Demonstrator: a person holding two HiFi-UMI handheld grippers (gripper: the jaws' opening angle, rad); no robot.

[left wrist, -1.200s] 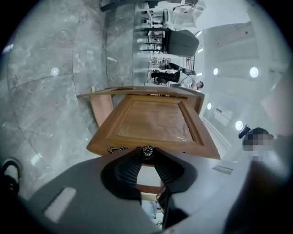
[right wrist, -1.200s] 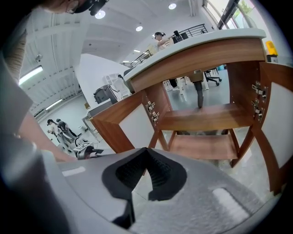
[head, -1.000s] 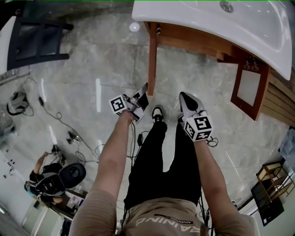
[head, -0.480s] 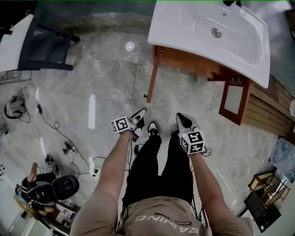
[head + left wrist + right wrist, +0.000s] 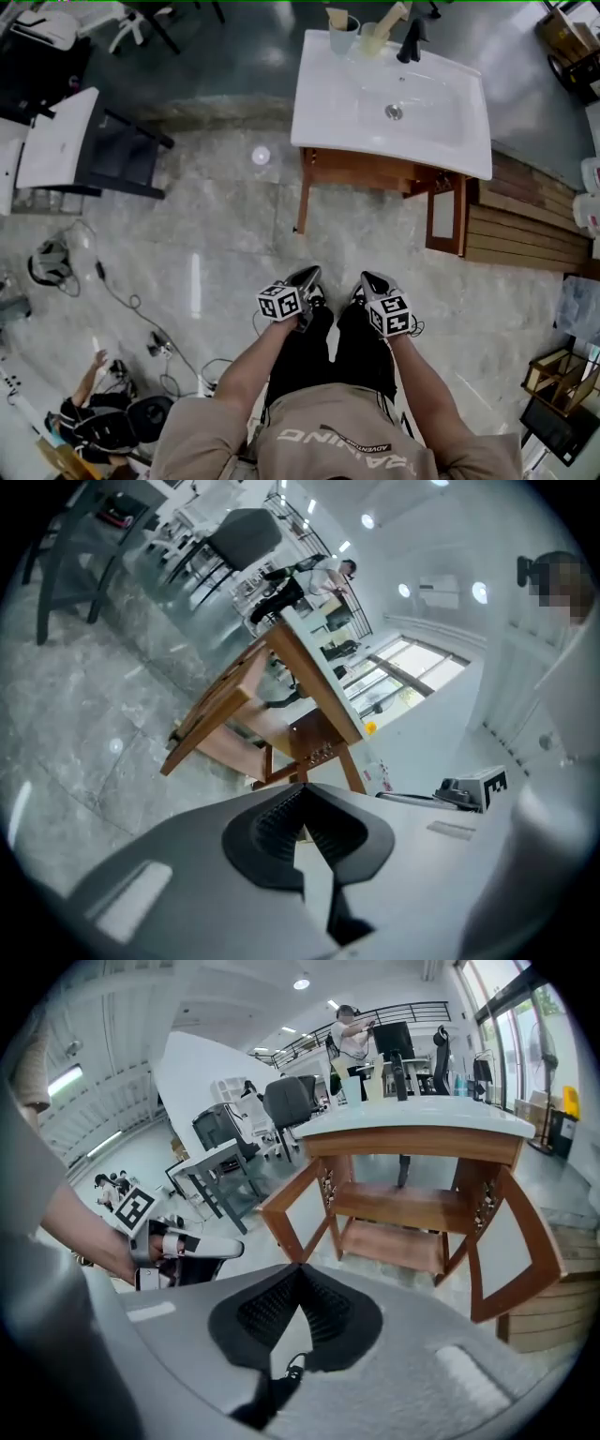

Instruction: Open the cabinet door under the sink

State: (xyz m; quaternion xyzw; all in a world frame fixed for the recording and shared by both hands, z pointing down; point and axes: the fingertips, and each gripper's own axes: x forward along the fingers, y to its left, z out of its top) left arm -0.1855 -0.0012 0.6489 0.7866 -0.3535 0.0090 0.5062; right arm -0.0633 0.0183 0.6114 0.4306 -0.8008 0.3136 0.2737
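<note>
The white sink [image 5: 389, 98] rests on a wooden cabinet [image 5: 361, 172] at the top of the head view. Its right door [image 5: 443, 214] hangs swung out, and in the right gripper view the left door [image 5: 292, 1196] and the right door [image 5: 514, 1241] both stand open around bare shelves [image 5: 403, 1206]. My left gripper [image 5: 307, 278] and right gripper [image 5: 366, 280] hover side by side over my legs, well short of the cabinet. Both are shut with nothing between the pads. The left gripper view looks past its closed tips [image 5: 302, 795] at the cabinet [image 5: 281, 714], tilted.
A dark table with a white top [image 5: 84, 141] stands at the left. Cables [image 5: 131, 305] trail over the marble floor, and a person [image 5: 94, 417] crouches at the lower left. A slatted wooden platform [image 5: 525, 230] lies right of the cabinet. Cups [image 5: 344, 28] and a black tap [image 5: 412, 39] sit behind the basin.
The view has drawn back, so the whole sink and cabinet now show farther off. Both grippers have risen and come closer together, and the left one has rolled. Both stay shut.
</note>
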